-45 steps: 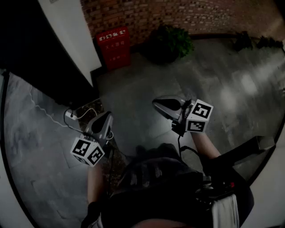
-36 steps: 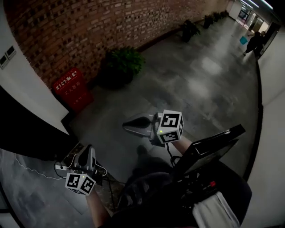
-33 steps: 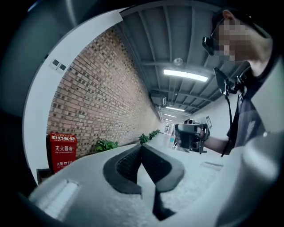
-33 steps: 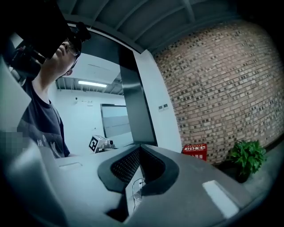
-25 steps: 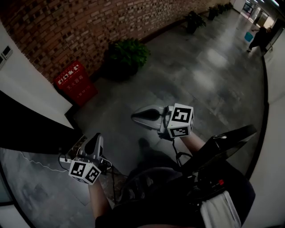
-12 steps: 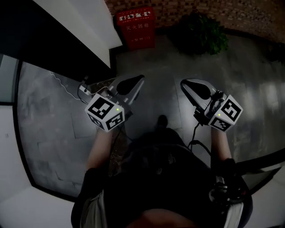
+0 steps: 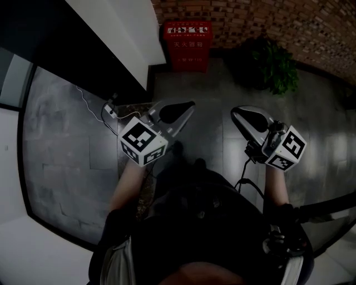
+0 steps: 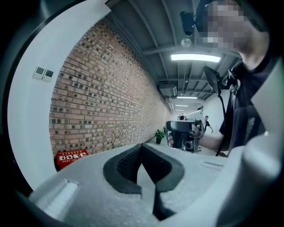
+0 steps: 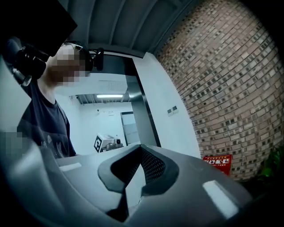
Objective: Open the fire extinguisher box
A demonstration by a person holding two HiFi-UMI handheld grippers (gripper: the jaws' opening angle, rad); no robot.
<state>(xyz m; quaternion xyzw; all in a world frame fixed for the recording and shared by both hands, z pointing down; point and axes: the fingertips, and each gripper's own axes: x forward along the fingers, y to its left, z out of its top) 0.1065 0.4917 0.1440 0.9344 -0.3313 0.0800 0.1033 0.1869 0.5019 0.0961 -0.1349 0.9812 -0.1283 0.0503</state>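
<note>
Left gripper (image 7: 190, 104) and right gripper (image 7: 235, 112) are sitting nearer the fire extinguisher box (image 7: 187, 45) than a moment ago, each keeping its jaws pressed together on nothing. That red box is standing on the grey floor (image 7: 322, 128) against the brick wall (image 7: 278, 16), between the white wall (image 7: 122, 28) and a potted plant (image 7: 272, 64).

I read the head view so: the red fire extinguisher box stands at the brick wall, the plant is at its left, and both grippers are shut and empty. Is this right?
Not quite. The head view shows the plant at the right of the red fire extinguisher box, not at its left. The rest holds as you wrote it.
</note>
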